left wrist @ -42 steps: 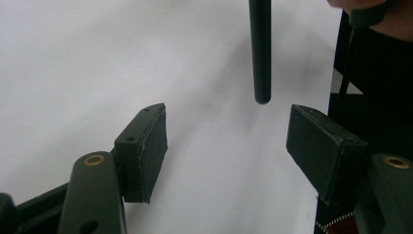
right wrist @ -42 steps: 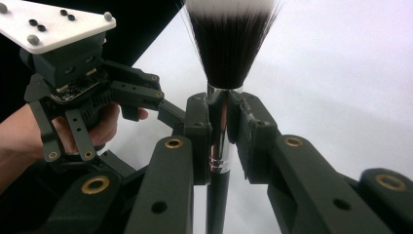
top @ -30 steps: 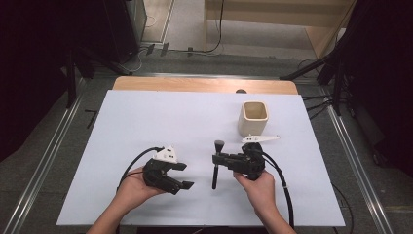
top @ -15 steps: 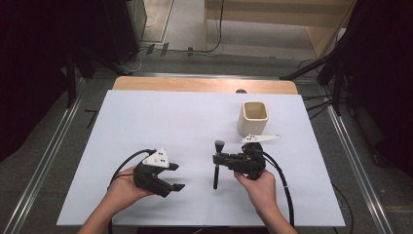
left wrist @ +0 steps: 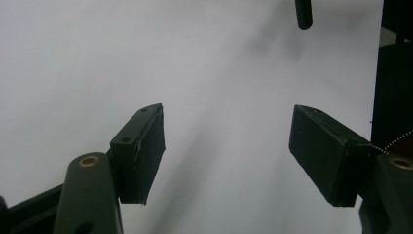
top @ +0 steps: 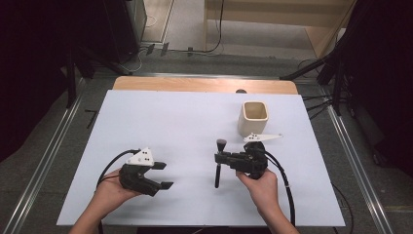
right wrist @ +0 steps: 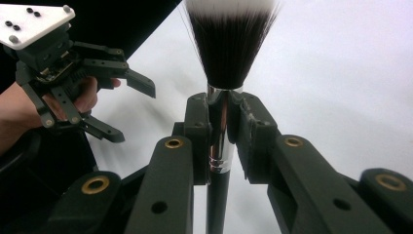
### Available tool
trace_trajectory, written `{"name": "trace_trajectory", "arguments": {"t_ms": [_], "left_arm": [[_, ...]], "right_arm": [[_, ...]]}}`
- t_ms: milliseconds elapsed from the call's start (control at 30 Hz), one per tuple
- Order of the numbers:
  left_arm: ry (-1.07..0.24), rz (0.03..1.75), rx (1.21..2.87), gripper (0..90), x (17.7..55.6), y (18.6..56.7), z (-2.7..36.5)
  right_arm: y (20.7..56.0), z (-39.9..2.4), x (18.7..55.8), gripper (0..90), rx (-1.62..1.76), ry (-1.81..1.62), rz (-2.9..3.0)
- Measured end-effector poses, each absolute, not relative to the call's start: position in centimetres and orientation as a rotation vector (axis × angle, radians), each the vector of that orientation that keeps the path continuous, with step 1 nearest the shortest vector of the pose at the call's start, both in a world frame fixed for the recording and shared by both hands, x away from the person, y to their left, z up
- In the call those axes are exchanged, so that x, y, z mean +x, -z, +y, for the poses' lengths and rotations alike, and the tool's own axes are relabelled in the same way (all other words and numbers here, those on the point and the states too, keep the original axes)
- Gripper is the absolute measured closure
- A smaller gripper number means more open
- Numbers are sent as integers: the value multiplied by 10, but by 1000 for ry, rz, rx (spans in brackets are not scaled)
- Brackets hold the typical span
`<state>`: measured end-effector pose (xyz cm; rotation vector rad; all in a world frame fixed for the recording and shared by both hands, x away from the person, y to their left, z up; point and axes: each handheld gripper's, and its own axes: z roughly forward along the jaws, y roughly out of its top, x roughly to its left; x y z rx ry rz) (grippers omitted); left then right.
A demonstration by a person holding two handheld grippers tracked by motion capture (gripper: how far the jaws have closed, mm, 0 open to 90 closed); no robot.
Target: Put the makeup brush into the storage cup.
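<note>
Black-bristled brush (top: 218, 163) lies lengthwise, bristles away from the person.

We are seeing a white tabletop (top: 160, 126) with a light wooden strip showing along its far edge. The cup (top: 254, 117) is showing cream, paler inside its rim. Both grippers are showing black: the left gripper (top: 160, 175) is wearing a pale grey plate dotted with small dark spots, and the right gripper (right wrist: 220, 139) is showing brass-coloured rivets on its black fingers (right wrist: 197, 131). The brush (right wrist: 229, 44) is showing dark bristles fading to white tips, a shiny silver ferrule and a black handle. Black cables are trailing from both.
</note>
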<state>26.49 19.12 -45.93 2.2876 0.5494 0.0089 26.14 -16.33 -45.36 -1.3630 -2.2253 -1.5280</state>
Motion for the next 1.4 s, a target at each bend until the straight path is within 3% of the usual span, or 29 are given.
{"name": "trace_trajectory", "arguments": {"t_ms": [333, 1400], "left_arm": [[-37, 620, 2255, 292, 262, 459, 213], [-18, 622, 2261, 291, 265, 463, 211]], "right_arm": [[451, -167, 263, 776, -1374, 1532, -2241], [397, -199, 272, 778, -1417, 1690, -2330]]}}
